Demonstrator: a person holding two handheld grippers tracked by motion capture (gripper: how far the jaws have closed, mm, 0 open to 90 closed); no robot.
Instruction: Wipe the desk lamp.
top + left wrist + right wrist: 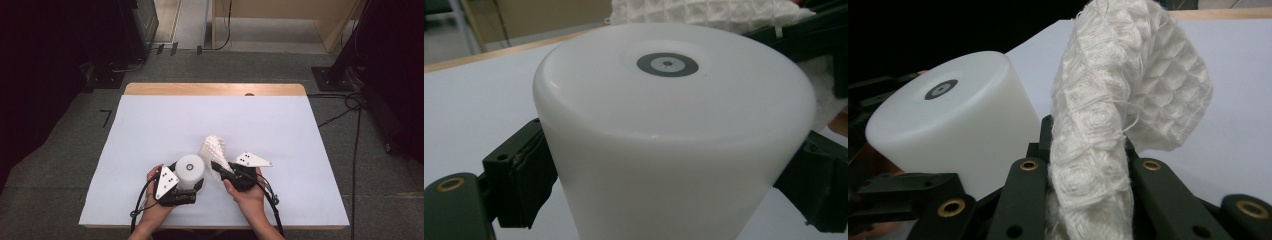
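At the near middle of the white table (150, 125), the left gripper (192, 187) clamps the white, smooth plastic cylinder (190, 171), standing upright. The right gripper (220, 169) pinches a white waffle-weave cloth (214, 150) just right of it. Both are secured, but the cloth isn't yet on the cylinder, so wiping probably remains.

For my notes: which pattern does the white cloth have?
The cloth has a waffle-like grid of small squares, clearest in the right gripper view.
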